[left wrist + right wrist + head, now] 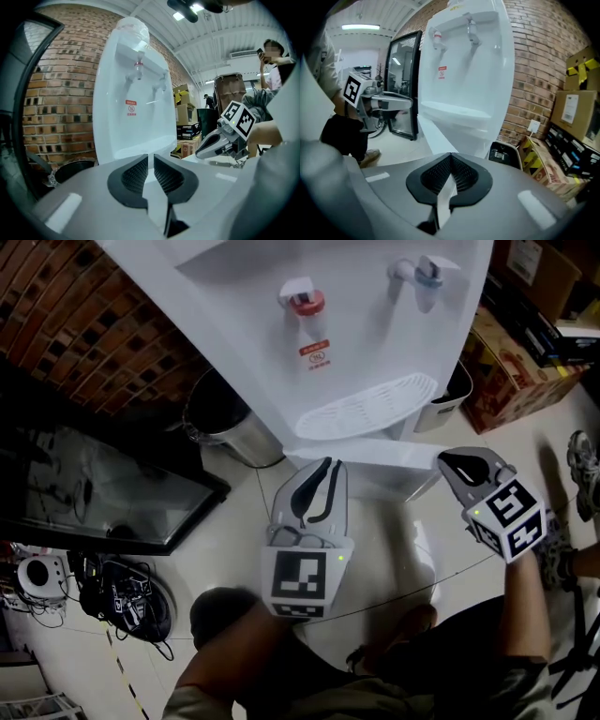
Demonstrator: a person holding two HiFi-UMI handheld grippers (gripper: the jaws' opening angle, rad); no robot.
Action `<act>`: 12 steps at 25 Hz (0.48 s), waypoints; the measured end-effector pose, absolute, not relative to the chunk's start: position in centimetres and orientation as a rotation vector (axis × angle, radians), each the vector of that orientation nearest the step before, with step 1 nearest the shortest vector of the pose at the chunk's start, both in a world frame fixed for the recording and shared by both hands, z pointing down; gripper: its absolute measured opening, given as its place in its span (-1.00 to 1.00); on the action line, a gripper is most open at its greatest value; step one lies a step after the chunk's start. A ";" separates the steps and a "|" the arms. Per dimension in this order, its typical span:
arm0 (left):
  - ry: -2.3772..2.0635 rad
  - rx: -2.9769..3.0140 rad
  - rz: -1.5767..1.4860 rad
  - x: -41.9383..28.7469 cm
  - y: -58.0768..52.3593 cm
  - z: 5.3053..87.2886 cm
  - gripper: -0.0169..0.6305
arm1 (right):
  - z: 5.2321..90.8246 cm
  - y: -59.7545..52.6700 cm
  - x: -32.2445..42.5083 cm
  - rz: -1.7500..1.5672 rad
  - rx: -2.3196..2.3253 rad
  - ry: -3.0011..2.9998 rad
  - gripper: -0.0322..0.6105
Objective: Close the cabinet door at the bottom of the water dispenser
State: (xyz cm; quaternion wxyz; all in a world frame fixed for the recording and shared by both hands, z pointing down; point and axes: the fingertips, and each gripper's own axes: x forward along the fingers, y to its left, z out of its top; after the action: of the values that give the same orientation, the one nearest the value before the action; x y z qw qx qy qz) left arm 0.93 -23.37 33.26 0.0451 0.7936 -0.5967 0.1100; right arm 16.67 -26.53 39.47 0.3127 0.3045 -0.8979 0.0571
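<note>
Cabinet door on water dispenser looks still ajar; push not begun. R gripper jaws together, empty. L gripper slightly apart, empty.

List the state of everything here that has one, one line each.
cabinet door: swung open, not shut
left gripper: jaws slightly apart, empty
right gripper: shut, empty
trash bin: top open
</note>
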 end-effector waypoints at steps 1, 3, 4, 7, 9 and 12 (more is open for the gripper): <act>-1.828 2.421 0.330 0.8 -23.4 33.3 -0.85 | 39.5 -27.4 16.8 0.134 0.866 -2.363 -0.90; -1.837 2.419 0.325 0.6 -23.4 33.4 -0.90 | 39.4 -29.0 17.0 0.109 0.990 -2.357 -0.90; -1.838 2.418 0.322 0.5 -23.3 33.4 -0.91 | 39.4 -29.8 17.1 0.095 1.043 -2.355 -0.90; -1.835 2.417 0.306 0.4 -23.2 33.0 -0.92 | 39.4 -32.3 17.3 0.079 1.186 -2.359 -0.90; -1.837 2.415 0.293 0.3 -23.1 32.7 -0.93 | 39.7 -33.9 17.6 0.141 1.284 -2.383 -0.90; -1.845 2.407 0.272 -0.1 -22.8 32.1 -0.93 | 39.8 -35.9 18.1 0.407 1.429 -2.504 -0.90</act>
State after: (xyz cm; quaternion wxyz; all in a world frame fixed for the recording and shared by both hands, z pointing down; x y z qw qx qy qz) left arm -0.07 -22.82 32.10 0.0484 0.7895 -0.6053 0.0891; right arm 18.10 -35.86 39.78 0.1148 0.4874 -0.8544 0.1388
